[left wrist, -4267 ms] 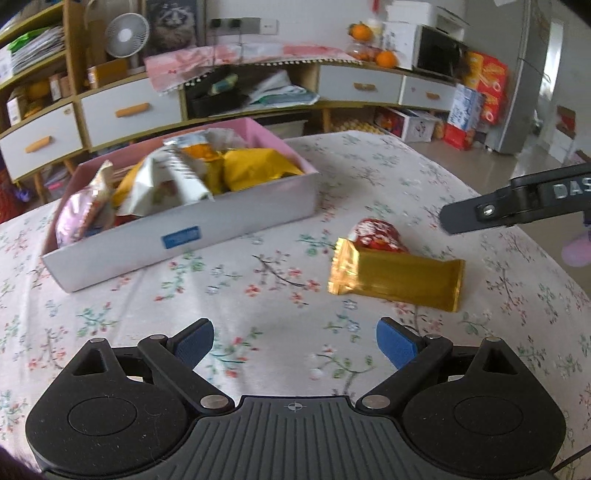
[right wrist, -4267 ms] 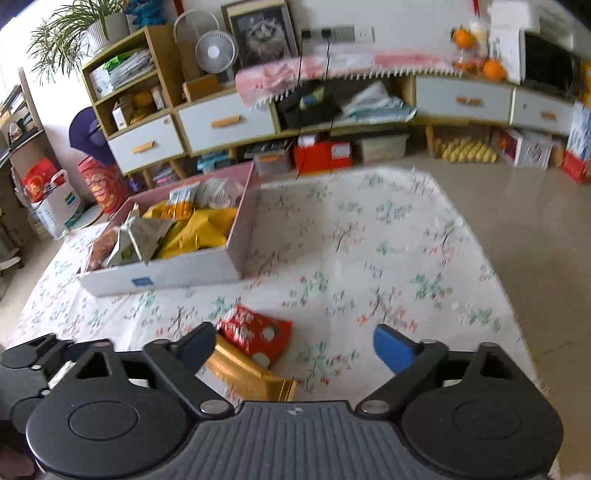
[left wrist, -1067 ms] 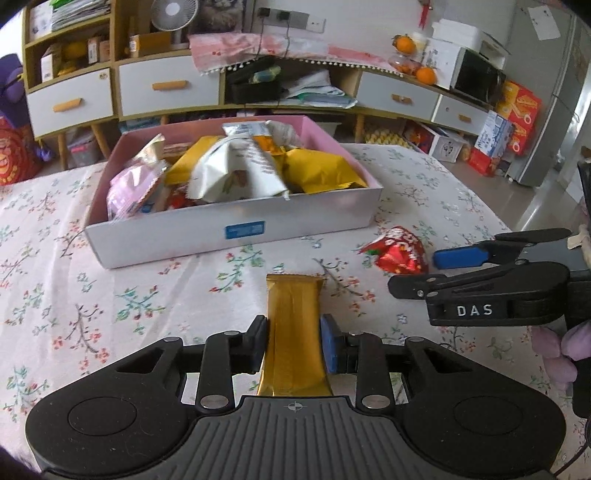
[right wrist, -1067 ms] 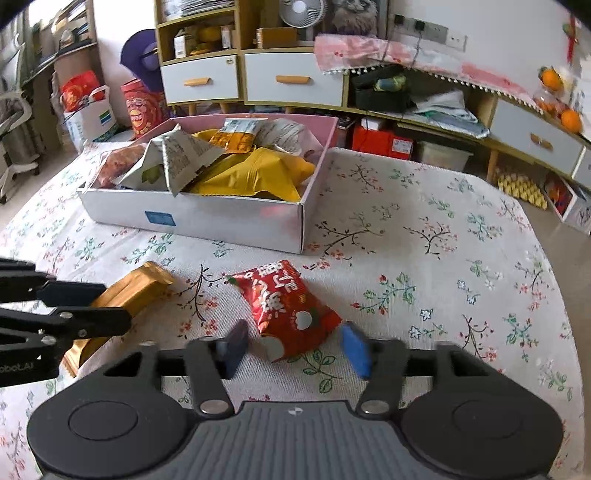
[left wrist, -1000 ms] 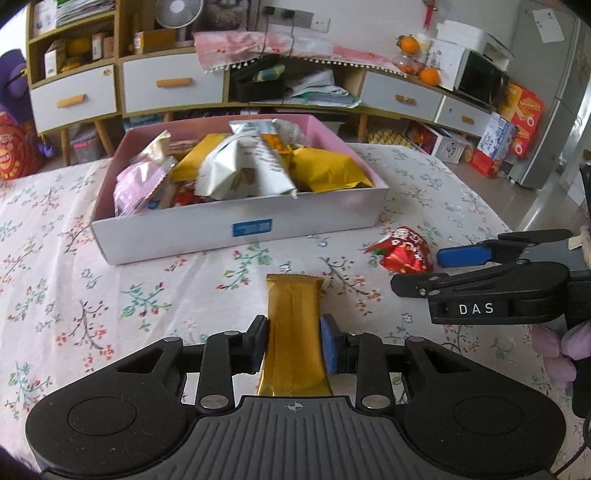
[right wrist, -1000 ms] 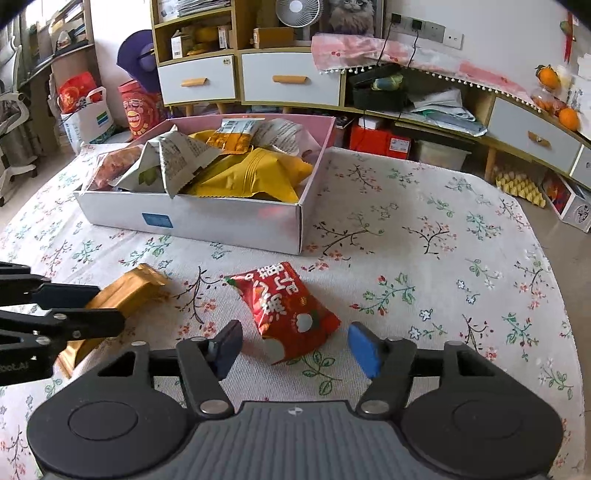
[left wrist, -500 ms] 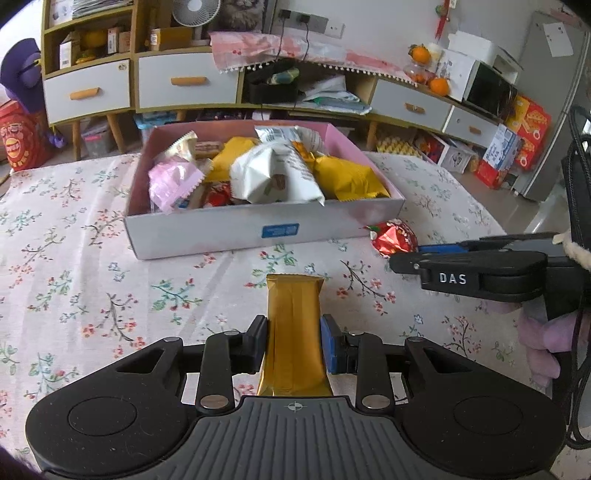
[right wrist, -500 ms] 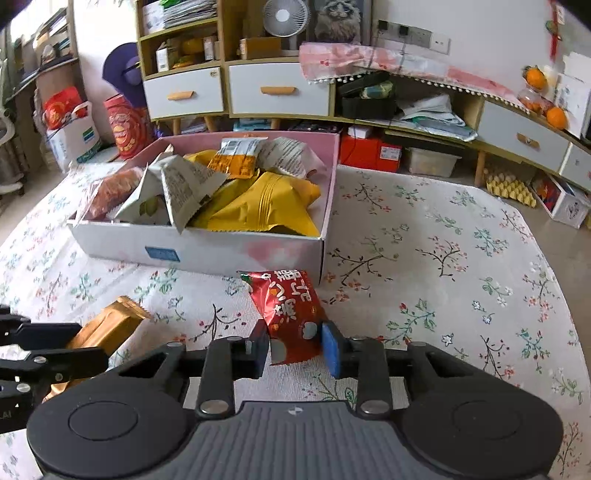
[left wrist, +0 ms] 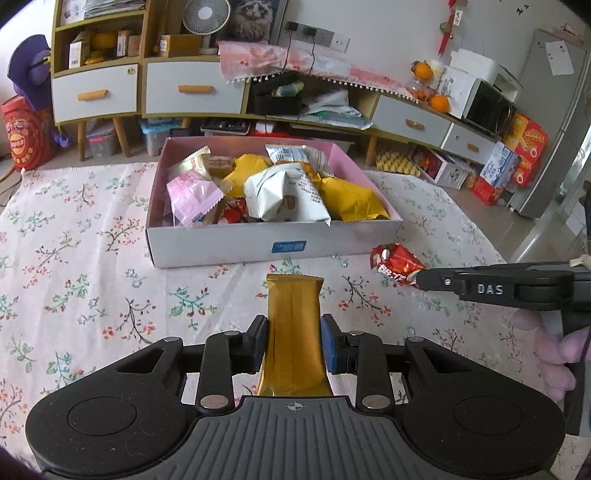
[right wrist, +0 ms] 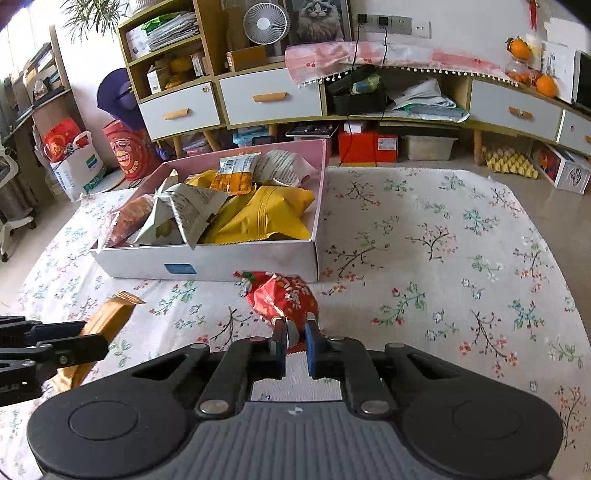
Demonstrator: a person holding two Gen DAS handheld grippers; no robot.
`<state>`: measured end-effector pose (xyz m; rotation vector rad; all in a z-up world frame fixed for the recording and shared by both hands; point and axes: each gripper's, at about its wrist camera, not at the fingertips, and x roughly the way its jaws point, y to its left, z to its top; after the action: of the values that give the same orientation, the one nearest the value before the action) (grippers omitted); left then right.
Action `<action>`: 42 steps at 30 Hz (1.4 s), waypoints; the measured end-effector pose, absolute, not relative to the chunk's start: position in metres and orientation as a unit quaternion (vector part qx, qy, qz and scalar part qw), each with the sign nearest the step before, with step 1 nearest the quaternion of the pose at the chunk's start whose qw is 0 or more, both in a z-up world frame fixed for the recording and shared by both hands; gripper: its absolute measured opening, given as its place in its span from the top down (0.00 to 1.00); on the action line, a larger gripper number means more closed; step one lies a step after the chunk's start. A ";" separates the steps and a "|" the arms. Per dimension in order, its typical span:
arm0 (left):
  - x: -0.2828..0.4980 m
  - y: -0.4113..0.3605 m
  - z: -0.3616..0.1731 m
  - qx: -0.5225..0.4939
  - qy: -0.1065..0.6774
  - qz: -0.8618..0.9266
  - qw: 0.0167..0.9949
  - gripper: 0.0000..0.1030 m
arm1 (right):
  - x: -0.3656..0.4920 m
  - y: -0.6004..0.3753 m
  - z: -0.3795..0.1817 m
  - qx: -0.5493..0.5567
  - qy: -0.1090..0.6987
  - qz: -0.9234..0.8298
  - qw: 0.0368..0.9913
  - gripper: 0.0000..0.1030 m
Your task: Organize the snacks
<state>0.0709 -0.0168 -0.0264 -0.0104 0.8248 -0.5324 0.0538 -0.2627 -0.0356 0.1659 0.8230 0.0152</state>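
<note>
My left gripper (left wrist: 293, 334) is shut on a long gold snack packet (left wrist: 293, 325), held above the flowered cloth in front of the box. The same gold snack packet (right wrist: 107, 319) shows at the left of the right wrist view, in the left gripper (right wrist: 79, 339). My right gripper (right wrist: 295, 341) is shut on the near edge of a red snack packet (right wrist: 282, 295), which hangs just before the box's front right corner. From the left wrist view the red snack packet (left wrist: 397, 264) sticks out of the right gripper (left wrist: 424, 282). The white and pink box (left wrist: 229, 249) holds several snack bags.
A flowered cloth (right wrist: 443, 258) covers the table. Behind it stand low cabinets with drawers (right wrist: 269, 98), a fan (right wrist: 262, 22) and floor clutter. A hand in a pink glove (left wrist: 554, 354) holds the right gripper. The table's right edge (right wrist: 554, 240) drops to the floor.
The right gripper's jaws went from open around the red packet to shut on it and lifted it toward the box. The left gripper, still holding the gold packet, rose a little.
</note>
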 end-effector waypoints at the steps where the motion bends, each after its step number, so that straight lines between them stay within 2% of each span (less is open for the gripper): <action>1: 0.071 -0.017 -0.027 -0.005 0.398 -0.255 0.881 0.73 | 0.053 -0.264 -0.035 0.083 0.400 0.013 0.913 1.00; 3: 0.071 -0.017 -0.028 -0.005 0.401 -0.256 0.880 0.73 | 0.051 -0.264 -0.035 0.087 0.408 0.028 0.908 1.00; 4: 0.070 -0.018 -0.029 -0.004 0.402 -0.256 0.879 0.73 | 0.049 -0.263 -0.036 0.086 0.410 0.029 0.907 0.97; 5: 0.070 -0.018 -0.029 -0.002 0.403 -0.256 0.879 0.73 | 0.048 -0.261 -0.037 0.083 0.414 0.030 0.906 0.90; 6: 0.070 -0.019 -0.030 0.000 0.404 -0.256 0.878 0.73 | 0.048 -0.260 -0.038 0.079 0.420 0.032 0.904 0.72; 7: 0.070 -0.019 -0.031 0.001 0.406 -0.255 0.878 0.73 | 0.049 -0.258 -0.040 0.073 0.423 0.033 0.903 0.60; 11: 0.073 -0.019 -0.035 0.003 0.413 -0.250 0.876 0.73 | 0.052 -0.245 -0.042 0.025 0.416 0.039 0.908 0.53; 13: 0.073 -0.019 -0.038 0.002 0.417 -0.248 0.874 0.73 | 0.055 -0.240 -0.043 0.007 0.408 0.043 0.912 0.45; 20: 0.079 -0.019 -0.045 0.004 0.425 -0.244 0.872 0.73 | 0.068 -0.230 -0.047 -0.052 0.385 0.039 0.921 0.37; 23: 0.081 -0.020 -0.049 0.004 0.428 -0.242 0.871 0.73 | 0.072 -0.231 -0.051 -0.056 0.390 0.039 0.918 0.39; 26: 0.083 -0.020 -0.051 0.003 0.431 -0.240 0.870 0.73 | 0.074 -0.232 -0.053 -0.050 0.393 0.044 0.917 0.49; 29: 0.083 -0.021 -0.052 0.004 0.430 -0.239 0.871 0.73 | 0.074 -0.229 -0.057 -0.053 0.398 0.043 0.915 0.65; 30: 0.083 -0.022 -0.052 0.004 0.429 -0.239 0.871 0.73 | 0.074 -0.228 -0.058 -0.057 0.400 0.041 0.914 0.75; 32: 0.083 -0.021 -0.051 0.004 0.428 -0.239 0.872 0.73 | 0.073 -0.227 -0.059 -0.063 0.402 0.042 0.913 0.87; 42: 0.078 -0.010 -0.028 -0.016 0.402 -0.243 0.883 0.73 | 0.060 -0.232 -0.045 -0.035 0.394 0.055 0.917 0.89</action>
<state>0.0781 -0.0100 -0.0279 -0.0333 0.8379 -0.5055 0.0605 -0.2318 -0.0446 -0.0716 0.8112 0.1125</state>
